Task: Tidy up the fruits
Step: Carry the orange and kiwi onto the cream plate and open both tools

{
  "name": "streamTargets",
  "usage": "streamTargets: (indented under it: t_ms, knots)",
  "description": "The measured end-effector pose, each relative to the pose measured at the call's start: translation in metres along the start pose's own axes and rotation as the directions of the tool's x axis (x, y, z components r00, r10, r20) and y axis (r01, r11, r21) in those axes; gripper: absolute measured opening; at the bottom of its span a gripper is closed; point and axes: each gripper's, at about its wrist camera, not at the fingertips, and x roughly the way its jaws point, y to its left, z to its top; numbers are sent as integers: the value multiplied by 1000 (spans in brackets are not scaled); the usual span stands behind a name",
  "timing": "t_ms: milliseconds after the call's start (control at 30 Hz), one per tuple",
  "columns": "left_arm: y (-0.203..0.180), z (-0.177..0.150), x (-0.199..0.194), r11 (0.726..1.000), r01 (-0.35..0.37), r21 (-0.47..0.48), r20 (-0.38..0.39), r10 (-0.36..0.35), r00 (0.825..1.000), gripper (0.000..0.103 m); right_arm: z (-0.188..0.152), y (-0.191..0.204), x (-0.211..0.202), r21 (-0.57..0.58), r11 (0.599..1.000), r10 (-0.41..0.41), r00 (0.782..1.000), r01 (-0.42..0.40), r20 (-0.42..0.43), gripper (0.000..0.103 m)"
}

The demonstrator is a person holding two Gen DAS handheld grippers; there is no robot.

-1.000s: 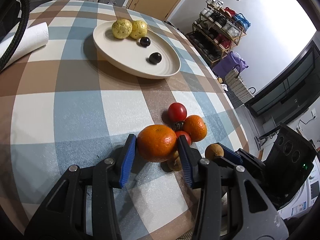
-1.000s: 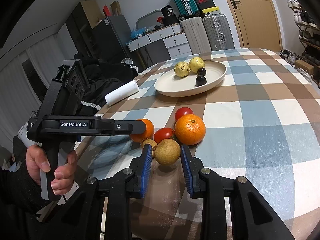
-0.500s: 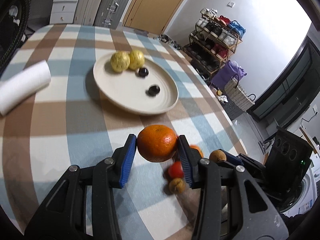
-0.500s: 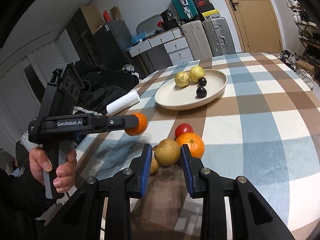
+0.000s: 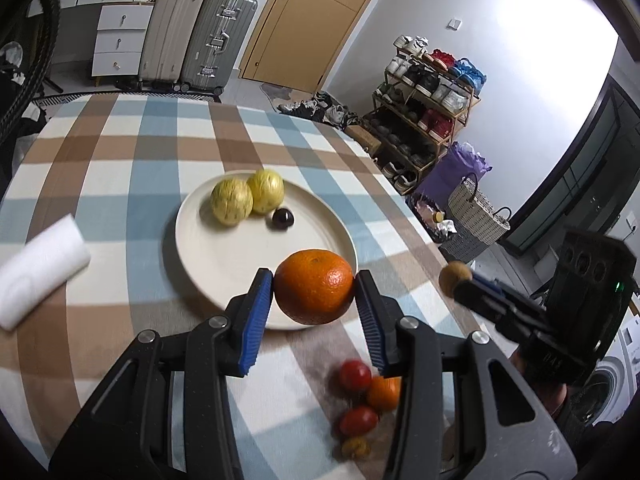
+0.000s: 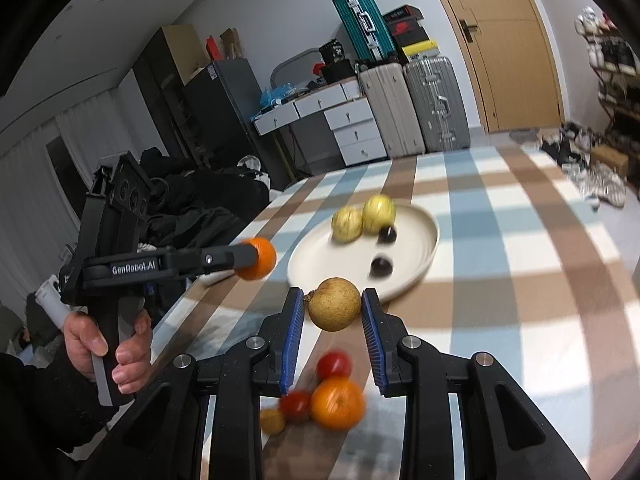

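Observation:
My left gripper (image 5: 314, 304) is shut on an orange (image 5: 315, 286), held in the air just before the near rim of the cream plate (image 5: 208, 256). My right gripper (image 6: 331, 320) is shut on a small brown round fruit (image 6: 334, 304), also lifted, near the plate (image 6: 416, 256). The plate holds two yellow fruits (image 5: 246, 196) and dark round fruits (image 6: 382, 266). On the checked tablecloth below lie two red tomatoes (image 6: 334, 364), a second orange (image 6: 337, 402) and a small brown fruit (image 6: 273, 420). The left gripper with its orange (image 6: 256, 258) shows in the right wrist view.
A white paper roll (image 5: 38, 268) lies at the left of the table. A person's hand (image 6: 108, 354) grips the left tool's handle. The table edge runs along the right, with a shoe rack (image 5: 424, 120) and a basket (image 5: 476, 216) beyond. Suitcases (image 6: 412, 108) and drawers stand at the back.
Both grippers have risen off the table with their fruits and moved toward the plate. The fruit pile now lies lower and nearer in both views.

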Motion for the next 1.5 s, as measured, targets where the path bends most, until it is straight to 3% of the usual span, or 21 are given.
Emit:
streamTargets:
  t_ms: [333,733,967,1500]
  knots:
    - [1,32,42,999,-21,24,-1,21,1000,40,67,-22,38,-53,999,-5,1000,5,-7,30]
    - [13,43,100,998,-54,44,-47,56,997,40,110,-54,104,-43,999,-27,996,24,-81,30]
    - [20,39,118,991,-111,71,-71,116,991,40,113,-73,138,-7,999,-38,991,37,-130,30]
    - [22,34,138,987,-127,101,-89,136,987,40,91,-88,185,18,998,-53,968,59,-245,30]
